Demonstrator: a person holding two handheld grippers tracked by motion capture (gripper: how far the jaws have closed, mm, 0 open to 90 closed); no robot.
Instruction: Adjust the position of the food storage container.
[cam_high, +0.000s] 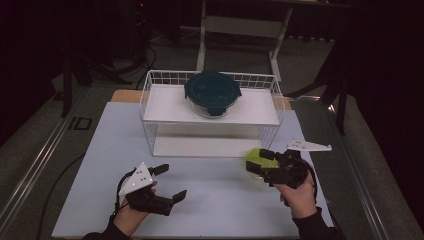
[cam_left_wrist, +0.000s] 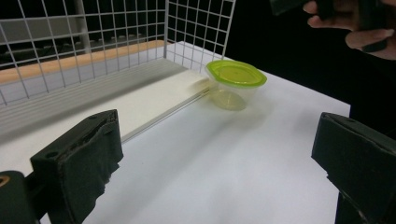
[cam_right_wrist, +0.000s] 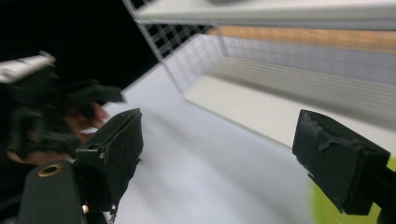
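Beside the wire rack (cam_high: 150, 100), both tongs gape empty — right tongs (cam_high: 258, 162) near the green-lidded tub (cam_high: 252, 159).

Overhead plus two low gripper views

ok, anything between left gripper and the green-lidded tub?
Nothing: bare white tabletop runs from the open left gripper to the green-lidded tub, clearest in the left gripper view.

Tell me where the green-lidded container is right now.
The green-lidded container sits on the white table at the rack's front right corner in the high view, just ahead of the open right gripper.
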